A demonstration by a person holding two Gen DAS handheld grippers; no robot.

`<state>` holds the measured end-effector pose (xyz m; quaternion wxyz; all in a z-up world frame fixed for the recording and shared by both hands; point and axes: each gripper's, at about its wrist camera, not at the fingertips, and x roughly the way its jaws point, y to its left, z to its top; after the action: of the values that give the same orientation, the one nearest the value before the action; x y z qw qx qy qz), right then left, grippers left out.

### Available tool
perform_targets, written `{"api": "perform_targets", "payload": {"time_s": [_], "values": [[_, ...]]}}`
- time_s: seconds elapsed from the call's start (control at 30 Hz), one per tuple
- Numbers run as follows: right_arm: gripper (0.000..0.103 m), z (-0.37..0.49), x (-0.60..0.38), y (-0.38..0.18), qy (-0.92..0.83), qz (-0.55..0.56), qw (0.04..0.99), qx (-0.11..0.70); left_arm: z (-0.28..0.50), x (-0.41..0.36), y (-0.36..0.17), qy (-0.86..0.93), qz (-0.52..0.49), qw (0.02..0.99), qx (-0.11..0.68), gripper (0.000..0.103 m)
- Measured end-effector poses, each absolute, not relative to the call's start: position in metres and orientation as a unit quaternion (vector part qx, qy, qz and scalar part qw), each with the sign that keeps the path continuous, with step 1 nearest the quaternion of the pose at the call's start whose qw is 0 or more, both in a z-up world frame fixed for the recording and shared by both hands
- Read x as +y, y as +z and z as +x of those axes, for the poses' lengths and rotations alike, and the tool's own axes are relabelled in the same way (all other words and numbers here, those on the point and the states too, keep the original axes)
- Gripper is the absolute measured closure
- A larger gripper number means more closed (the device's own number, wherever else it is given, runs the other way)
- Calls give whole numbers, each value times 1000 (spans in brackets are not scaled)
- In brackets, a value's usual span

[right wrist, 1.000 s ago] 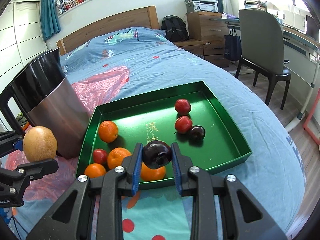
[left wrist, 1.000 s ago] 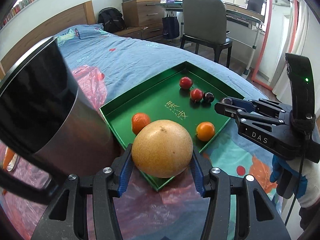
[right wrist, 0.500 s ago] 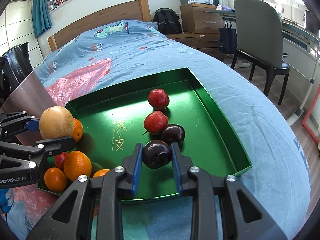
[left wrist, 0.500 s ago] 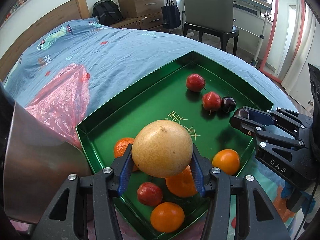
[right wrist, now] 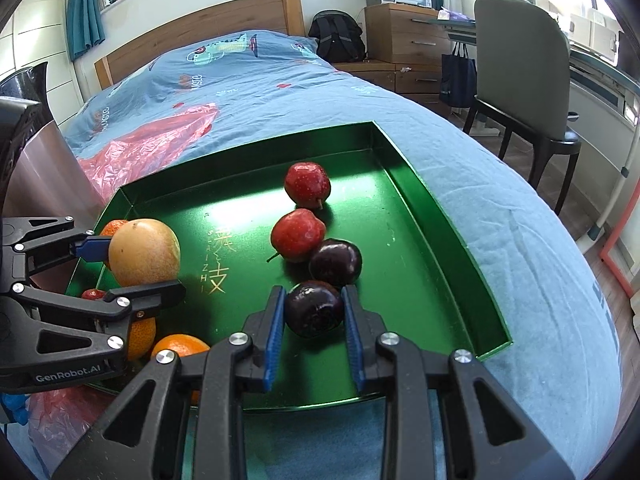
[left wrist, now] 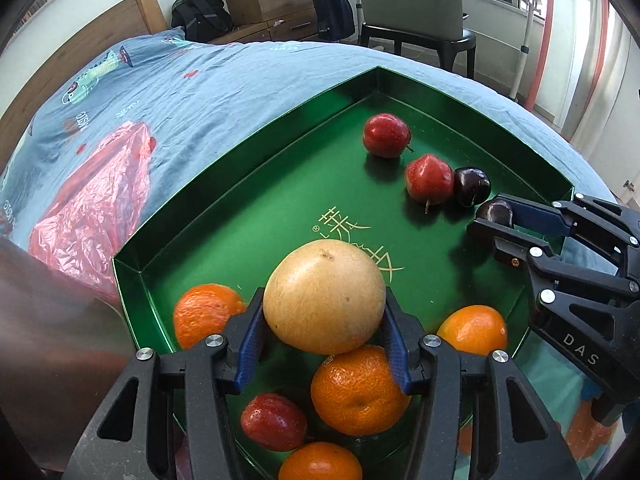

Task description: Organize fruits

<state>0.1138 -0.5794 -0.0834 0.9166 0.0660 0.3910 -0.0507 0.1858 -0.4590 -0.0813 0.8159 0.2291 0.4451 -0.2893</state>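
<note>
A green tray (left wrist: 248, 184) lies on the bed. My left gripper (left wrist: 324, 344) is shut on a large yellow pear (left wrist: 325, 296) and holds it above several oranges (left wrist: 360, 390) and a small red fruit (left wrist: 274, 422) at the tray's near corner. My right gripper (right wrist: 314, 332) is shut on a dark plum (right wrist: 314, 309), low over the tray next to another dark plum (right wrist: 336, 263) and two red fruits (right wrist: 298, 234). The right gripper also shows in the left wrist view (left wrist: 494, 220), and the left gripper with the pear shows in the right wrist view (right wrist: 144, 252).
A steel kettle (right wrist: 36, 168) stands left of the tray (right wrist: 440, 216). A red plastic bag (left wrist: 92, 208) lies on the blue bedspread behind it. A chair (right wrist: 524, 76), desk and drawers stand beyond the bed's right edge.
Both grippers have moved forward and lower over the tray with their fruit. The dark plum in the right gripper is now close beside the other dark plum.
</note>
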Motion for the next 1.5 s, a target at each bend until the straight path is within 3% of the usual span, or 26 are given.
{"api": "perform_targets", "payload": {"time_s": [0.7, 0.73, 0.87, 1.33, 1.5], "values": [[55, 114, -578, -85, -56, 57, 914, 398, 188, -460, -85, -290, 206, 814, 459, 55], [53, 115, -577, -84, -56, 58, 913, 399, 187, -460, -84, -288, 209, 815, 457, 55], [21, 115, -574, -81, -56, 59, 913, 401, 182, -455, -75, -283, 212, 822, 446, 54], [0, 91, -552, -37, -60, 44, 920, 384, 137, -409, -23, -282, 170, 854, 403, 39], [0, 77, -528, -27, -47, 32, 920, 388, 111, -381, -13, -270, 160, 862, 398, 38]]}}
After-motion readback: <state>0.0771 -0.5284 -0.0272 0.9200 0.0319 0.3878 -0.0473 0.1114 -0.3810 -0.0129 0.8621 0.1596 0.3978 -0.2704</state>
